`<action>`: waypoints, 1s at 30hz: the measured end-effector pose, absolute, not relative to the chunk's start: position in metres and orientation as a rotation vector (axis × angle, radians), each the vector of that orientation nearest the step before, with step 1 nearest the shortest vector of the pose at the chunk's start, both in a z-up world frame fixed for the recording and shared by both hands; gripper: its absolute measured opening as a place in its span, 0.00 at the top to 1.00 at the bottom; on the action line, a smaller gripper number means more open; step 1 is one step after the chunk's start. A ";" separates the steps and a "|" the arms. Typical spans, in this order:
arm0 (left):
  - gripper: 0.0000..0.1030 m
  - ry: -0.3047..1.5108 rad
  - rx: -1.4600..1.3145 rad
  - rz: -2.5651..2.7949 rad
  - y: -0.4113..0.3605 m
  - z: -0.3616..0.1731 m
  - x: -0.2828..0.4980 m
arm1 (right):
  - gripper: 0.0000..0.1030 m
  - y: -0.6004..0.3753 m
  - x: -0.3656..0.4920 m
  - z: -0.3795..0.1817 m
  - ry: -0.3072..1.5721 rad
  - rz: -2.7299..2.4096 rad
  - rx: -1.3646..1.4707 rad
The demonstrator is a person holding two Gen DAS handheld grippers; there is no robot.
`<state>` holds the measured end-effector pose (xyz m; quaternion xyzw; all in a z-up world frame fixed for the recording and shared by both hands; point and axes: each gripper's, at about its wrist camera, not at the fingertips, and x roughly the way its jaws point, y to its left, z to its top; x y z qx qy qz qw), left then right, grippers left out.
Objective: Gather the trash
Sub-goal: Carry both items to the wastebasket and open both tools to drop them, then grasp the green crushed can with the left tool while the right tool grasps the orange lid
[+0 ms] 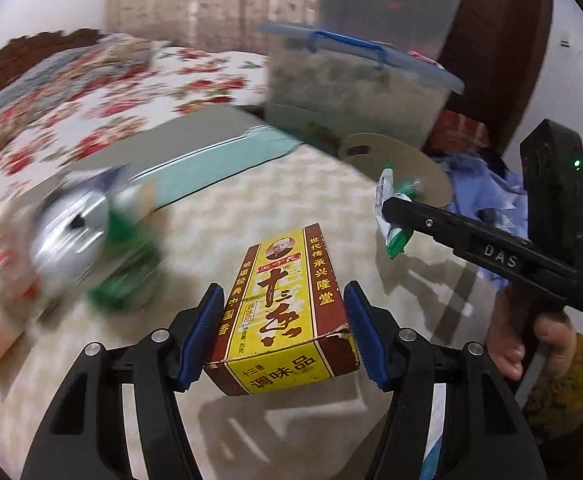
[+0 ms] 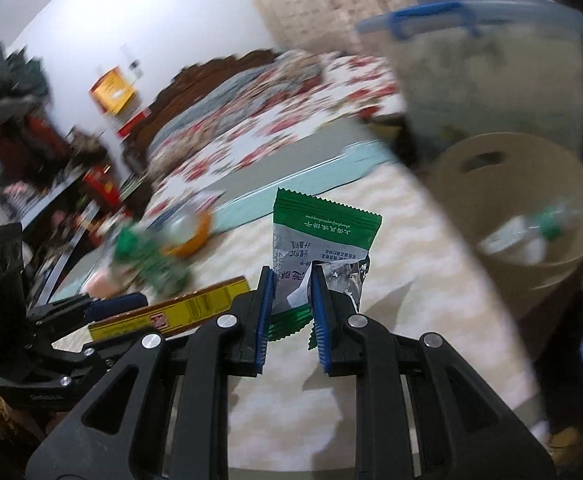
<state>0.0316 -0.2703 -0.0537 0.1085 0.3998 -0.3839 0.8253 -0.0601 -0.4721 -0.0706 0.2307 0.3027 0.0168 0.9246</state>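
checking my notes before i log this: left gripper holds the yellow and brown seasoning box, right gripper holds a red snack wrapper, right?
Not quite. The left gripper does hold the yellow and brown seasoning box, but the snack wrapper in the right gripper is green and silver, not red. The right wrist view shows it clearly.

Spice box (image 1: 287, 312) sits between left gripper (image 1: 281, 336) fingers, above the table (image 1: 211, 240). Wrapper (image 2: 315, 248) between right gripper (image 2: 291, 320) fingers, right of the box. Bin (image 2: 523, 216) further right, packet inside; lidded tub (image 1: 355, 84) behind it.
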 end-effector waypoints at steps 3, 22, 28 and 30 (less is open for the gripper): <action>0.43 0.845 0.237 -0.864 -0.311 -0.050 0.044 | 0.79 -0.521 -0.061 -0.074 0.613 -0.055 0.507; 0.18 0.973 0.133 -0.951 -0.447 -0.052 0.105 | 0.23 -0.635 -0.050 -0.089 0.559 -0.253 0.670; 0.18 0.953 0.116 -0.940 -0.371 -0.045 0.080 | 0.30 -0.612 -0.050 -0.085 0.546 -0.202 0.679; 0.18 0.964 0.101 -0.929 -0.333 -0.048 0.068 | 0.32 -0.600 -0.047 -0.080 0.552 -0.164 0.668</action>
